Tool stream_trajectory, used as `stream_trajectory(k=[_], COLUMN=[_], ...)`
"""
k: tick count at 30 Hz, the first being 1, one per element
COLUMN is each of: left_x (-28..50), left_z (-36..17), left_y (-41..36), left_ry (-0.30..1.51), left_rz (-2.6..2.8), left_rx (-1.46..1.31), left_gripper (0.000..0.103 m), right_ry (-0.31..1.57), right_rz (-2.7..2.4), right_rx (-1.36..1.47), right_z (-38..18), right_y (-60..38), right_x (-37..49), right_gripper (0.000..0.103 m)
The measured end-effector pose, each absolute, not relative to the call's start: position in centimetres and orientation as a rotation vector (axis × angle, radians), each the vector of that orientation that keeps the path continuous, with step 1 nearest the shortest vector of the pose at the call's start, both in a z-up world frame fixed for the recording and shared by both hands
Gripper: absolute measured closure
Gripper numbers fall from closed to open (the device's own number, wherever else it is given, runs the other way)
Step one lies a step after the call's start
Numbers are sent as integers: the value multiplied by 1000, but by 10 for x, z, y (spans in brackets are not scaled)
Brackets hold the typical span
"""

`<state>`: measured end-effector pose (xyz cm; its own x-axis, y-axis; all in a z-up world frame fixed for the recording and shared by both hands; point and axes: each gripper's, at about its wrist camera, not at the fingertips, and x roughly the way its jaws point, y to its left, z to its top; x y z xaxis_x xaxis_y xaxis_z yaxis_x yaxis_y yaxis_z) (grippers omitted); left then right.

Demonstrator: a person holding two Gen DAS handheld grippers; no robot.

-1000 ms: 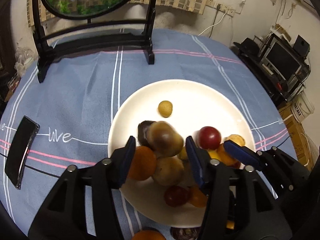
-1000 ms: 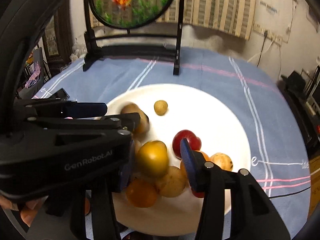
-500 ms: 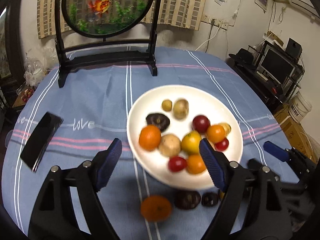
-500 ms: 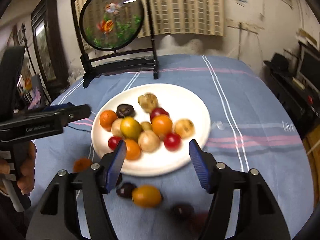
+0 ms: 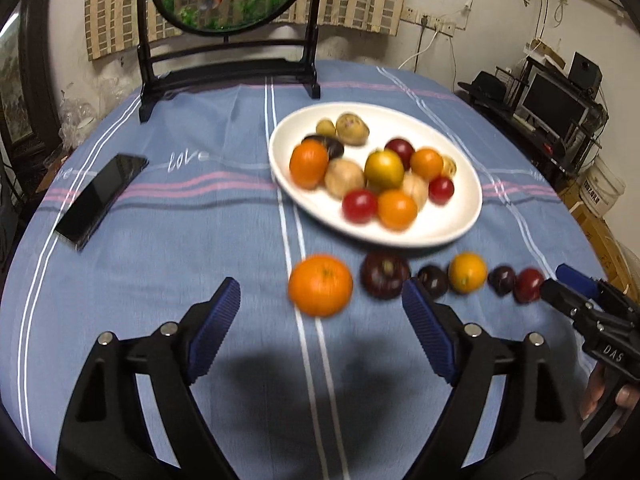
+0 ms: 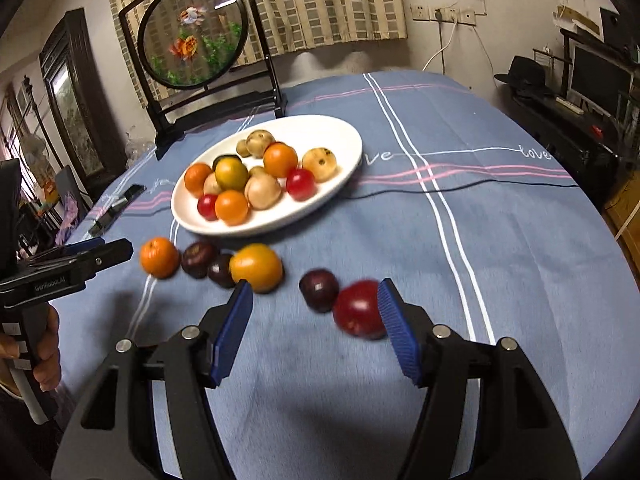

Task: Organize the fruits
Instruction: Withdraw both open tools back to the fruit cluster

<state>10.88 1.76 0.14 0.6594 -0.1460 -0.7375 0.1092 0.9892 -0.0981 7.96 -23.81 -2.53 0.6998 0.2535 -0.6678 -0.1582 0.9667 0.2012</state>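
Note:
A white plate (image 5: 460, 228) (image 6: 344, 152) holds several fruits: oranges, red, yellow and brown ones. In front of it a row of loose fruit lies on the blue cloth: an orange (image 5: 320, 285) (image 6: 159, 257), dark plums (image 5: 385, 274) (image 6: 199, 253), a yellow-orange fruit (image 5: 467, 273) (image 6: 256, 267), another plum (image 6: 319, 289) and a red fruit (image 5: 528, 285) (image 6: 359, 309). My left gripper (image 5: 320, 320) is open and empty, just short of the orange. My right gripper (image 6: 314, 320) is open and empty, its right finger beside the red fruit.
A black phone (image 5: 102, 196) lies on the cloth at the left. A round fish-picture screen on a black stand (image 5: 228, 68) (image 6: 192, 40) stands behind the plate. A black cable (image 6: 480, 186) crosses the cloth at the right. Shelves with a monitor (image 5: 552, 104) stand off the table.
Both grippers have pulled back and up from the plate. The row of loose fruit in front of the plate has come into full view. The left gripper released a brown fruit onto the plate earlier.

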Motion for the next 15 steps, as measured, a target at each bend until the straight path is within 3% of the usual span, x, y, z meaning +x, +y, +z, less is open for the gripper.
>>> stream_trajectory(k=[15], left_x=[111], left_z=[-26], left_y=[24], left_ry=[903], left_rz=[-113], left_rx=[-37], left_gripper=[17], right_ry=[796], right_rz=[244], right_rx=[122], right_z=[-39], right_y=[-240], right_x=[75], right_gripper=[38])
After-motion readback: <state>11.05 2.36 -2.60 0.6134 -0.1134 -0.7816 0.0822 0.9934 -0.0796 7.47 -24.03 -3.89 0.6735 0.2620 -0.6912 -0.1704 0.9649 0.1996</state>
